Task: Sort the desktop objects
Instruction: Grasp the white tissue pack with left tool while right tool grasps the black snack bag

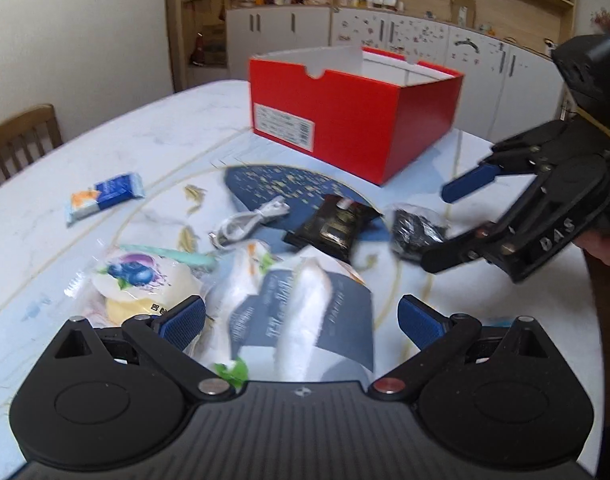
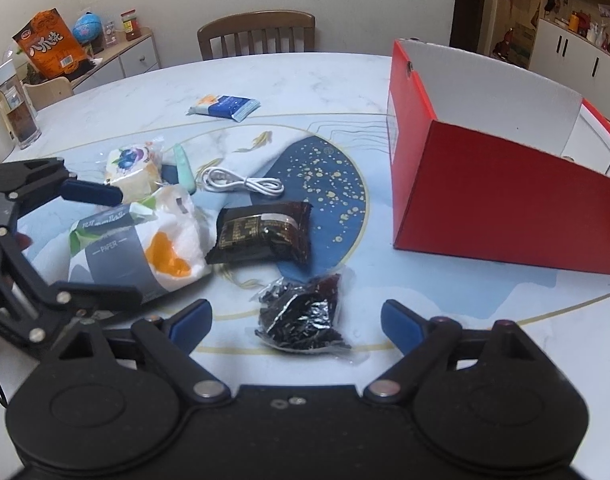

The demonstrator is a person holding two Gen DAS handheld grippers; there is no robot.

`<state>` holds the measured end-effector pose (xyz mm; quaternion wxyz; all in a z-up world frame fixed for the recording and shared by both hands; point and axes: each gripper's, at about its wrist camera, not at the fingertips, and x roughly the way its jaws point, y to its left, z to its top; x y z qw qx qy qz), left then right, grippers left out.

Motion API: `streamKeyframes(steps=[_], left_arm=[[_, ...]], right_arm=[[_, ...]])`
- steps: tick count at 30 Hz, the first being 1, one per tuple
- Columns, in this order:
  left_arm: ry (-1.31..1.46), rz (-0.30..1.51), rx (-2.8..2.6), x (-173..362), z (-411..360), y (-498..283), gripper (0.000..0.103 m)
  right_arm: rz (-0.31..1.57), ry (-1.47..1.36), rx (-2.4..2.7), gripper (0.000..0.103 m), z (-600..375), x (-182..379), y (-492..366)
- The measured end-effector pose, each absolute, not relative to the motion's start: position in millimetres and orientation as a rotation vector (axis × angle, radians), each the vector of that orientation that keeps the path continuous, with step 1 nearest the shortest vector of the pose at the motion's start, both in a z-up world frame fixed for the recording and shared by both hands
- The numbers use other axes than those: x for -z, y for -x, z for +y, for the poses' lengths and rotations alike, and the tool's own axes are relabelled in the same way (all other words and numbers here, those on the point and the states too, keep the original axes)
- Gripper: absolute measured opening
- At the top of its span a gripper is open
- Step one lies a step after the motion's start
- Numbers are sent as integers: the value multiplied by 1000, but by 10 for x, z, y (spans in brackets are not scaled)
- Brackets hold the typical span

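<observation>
Both claws gape: left claw (image 1: 301,320) over the tissue pack (image 1: 301,316), right claw (image 2: 296,322) (empty) over the dark crinkly packet (image 2: 301,316).

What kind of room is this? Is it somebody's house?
Most likely a home dining room. A round marble-look table has a wooden chair pushed up to it, white cabinets with open shelves full of household things line the wall, and a snack bag sits on a sideboard.

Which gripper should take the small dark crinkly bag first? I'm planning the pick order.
Right. The right gripper is open with the dark crinkly bag lying directly between its fingers, while the left gripper is open over the paper tissue pack.
</observation>
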<state>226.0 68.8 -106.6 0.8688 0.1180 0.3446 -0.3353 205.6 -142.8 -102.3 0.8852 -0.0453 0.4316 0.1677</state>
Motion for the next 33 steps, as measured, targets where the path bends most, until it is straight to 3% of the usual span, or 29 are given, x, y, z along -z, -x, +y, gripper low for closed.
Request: streamKeyframes(steps=[11, 33], left_arm=[[-205, 690, 758, 934, 650, -2187, 103], [-244, 755, 671, 1307, 659, -2345, 103]], right_arm=[[901, 83, -349, 91, -1406, 1033, -2103], [937, 96, -337, 87, -1380, 1219, -2168]])
